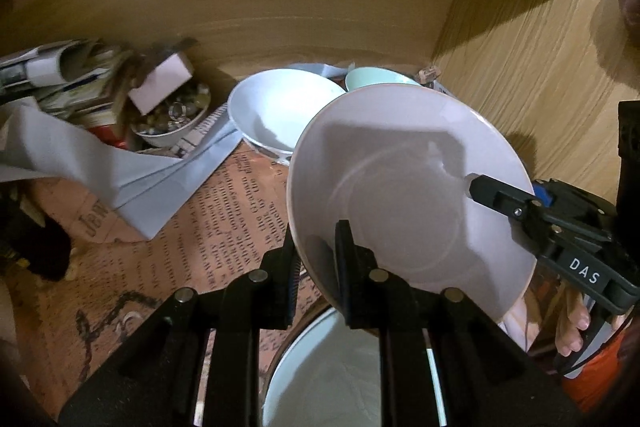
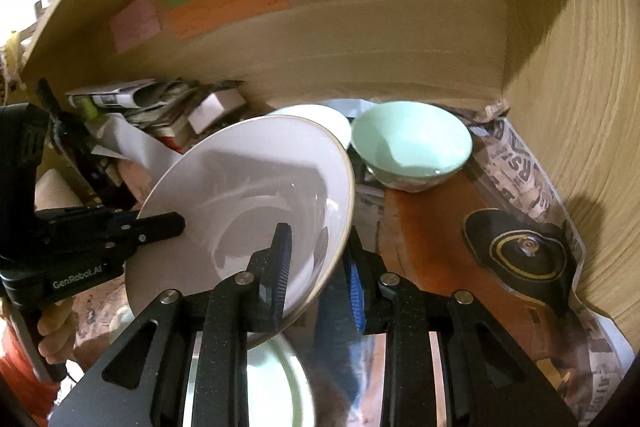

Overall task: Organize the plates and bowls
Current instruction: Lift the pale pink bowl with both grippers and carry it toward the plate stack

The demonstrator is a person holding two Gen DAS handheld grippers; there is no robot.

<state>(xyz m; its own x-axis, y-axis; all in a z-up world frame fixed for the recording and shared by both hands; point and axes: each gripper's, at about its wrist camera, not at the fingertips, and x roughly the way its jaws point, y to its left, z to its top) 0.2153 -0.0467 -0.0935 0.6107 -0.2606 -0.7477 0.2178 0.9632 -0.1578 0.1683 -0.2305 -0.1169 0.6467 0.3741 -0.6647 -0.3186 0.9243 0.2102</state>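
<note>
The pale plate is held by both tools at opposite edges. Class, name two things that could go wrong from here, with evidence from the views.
1. The pale plate is tilted and gripped only at its rim by the left tool and right tool; if the hands drift apart, it might slip.
2. A white bowl and a mint bowl sit close behind, so pushing forward could knock them.

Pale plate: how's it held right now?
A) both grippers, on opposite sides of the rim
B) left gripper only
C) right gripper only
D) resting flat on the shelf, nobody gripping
A: the left gripper clamps the pale plate at its near rim, and the right gripper clamps the opposite rim; the plate is tilted, clear of the shelf liner.
</note>
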